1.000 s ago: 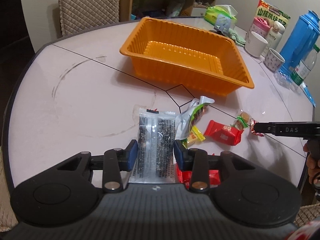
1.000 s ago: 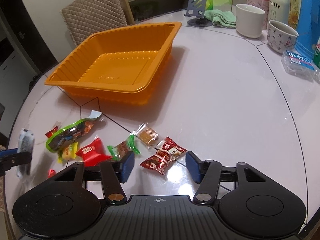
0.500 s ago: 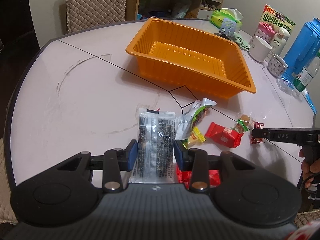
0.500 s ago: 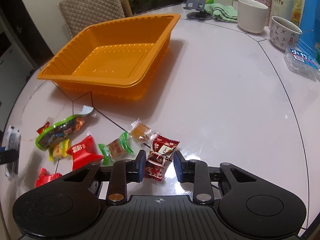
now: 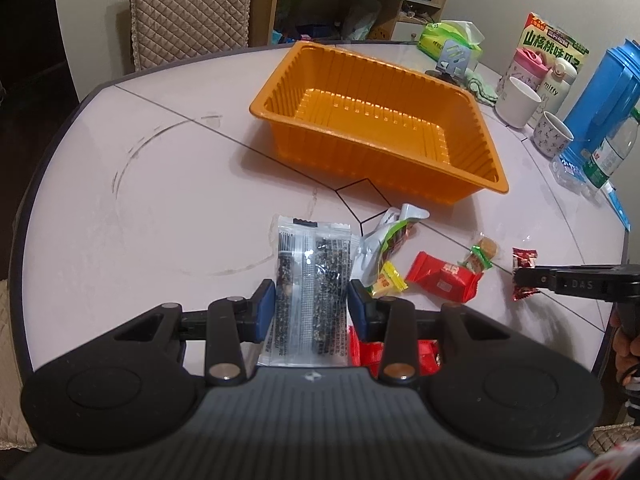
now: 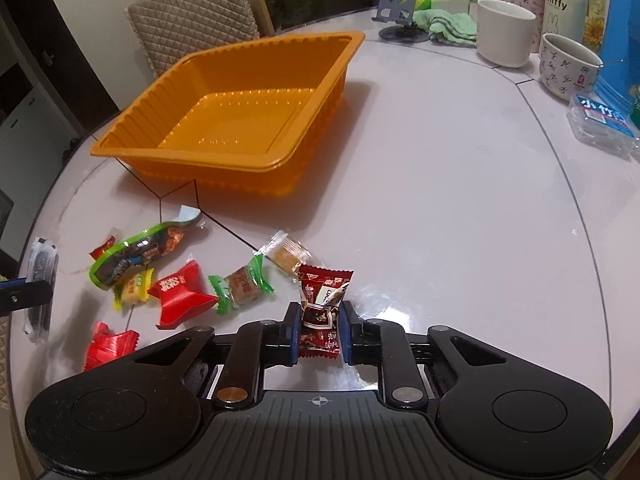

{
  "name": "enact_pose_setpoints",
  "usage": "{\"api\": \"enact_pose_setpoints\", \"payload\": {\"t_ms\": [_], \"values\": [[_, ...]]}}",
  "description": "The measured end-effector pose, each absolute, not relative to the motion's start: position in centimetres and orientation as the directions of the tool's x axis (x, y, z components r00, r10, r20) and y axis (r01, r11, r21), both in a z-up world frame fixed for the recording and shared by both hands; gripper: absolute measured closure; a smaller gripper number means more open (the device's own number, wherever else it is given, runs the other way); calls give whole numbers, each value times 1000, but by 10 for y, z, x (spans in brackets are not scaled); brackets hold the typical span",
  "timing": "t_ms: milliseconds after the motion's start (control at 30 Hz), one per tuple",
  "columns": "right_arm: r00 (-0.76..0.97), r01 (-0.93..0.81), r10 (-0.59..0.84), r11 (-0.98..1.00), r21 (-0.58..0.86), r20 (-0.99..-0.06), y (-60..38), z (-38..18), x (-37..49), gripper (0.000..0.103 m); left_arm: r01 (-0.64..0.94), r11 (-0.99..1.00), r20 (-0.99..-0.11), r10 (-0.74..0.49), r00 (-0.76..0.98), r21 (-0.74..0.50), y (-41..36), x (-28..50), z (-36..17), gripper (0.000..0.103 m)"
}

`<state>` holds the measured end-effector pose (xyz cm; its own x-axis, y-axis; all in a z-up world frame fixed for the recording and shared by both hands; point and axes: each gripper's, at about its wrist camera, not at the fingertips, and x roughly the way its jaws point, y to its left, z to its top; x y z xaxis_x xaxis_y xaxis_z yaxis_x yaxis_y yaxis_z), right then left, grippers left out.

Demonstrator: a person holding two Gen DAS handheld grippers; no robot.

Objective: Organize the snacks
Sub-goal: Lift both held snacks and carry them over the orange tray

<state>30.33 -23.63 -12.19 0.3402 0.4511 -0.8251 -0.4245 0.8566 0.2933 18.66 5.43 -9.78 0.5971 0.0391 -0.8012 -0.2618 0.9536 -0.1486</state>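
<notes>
My left gripper [image 5: 311, 306] is shut on a clear packet of black sesame bars [image 5: 310, 280] and holds it above the table. My right gripper [image 6: 319, 332] is shut on a dark red candy packet [image 6: 322, 312], also lifted; it shows in the left wrist view [image 5: 524, 276]. An empty orange tray [image 5: 372, 80] [image 6: 224, 162] sits behind the snacks. Loose snacks lie on the table: a red packet [image 6: 180, 296], a green-edged bar [image 6: 240, 286], a clear-wrapped biscuit [image 6: 286, 254], a long green packet [image 6: 136, 254], a yellow candy [image 6: 132, 290].
Another red wrapper [image 6: 108, 346] lies near the table's front edge. Two cups [image 6: 504, 32], a pink and a white bottle, a blue flask [image 5: 600, 96], a tissue pack and a phone stand [image 6: 396, 4] crowd the far right. A quilted chair [image 6: 196, 12] stands behind the table.
My right gripper closed on the dark red candy packet and lifted it off the table. My left gripper rose and drew back a little with the sesame packet.
</notes>
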Motion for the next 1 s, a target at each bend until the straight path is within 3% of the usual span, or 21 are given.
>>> {"api": "enact_pose_setpoints", "payload": {"t_ms": [467, 1000], "values": [[349, -506, 587, 774, 380, -731, -218, -66, 310, 83, -212, 963, -759, 13, 651, -165, 54, 217, -70, 67], [344, -514, 644, 738, 437, -683, -174, -55, 359, 83, -184, 960, -722, -27, 691, -212, 61, 301, -49, 67]]}}
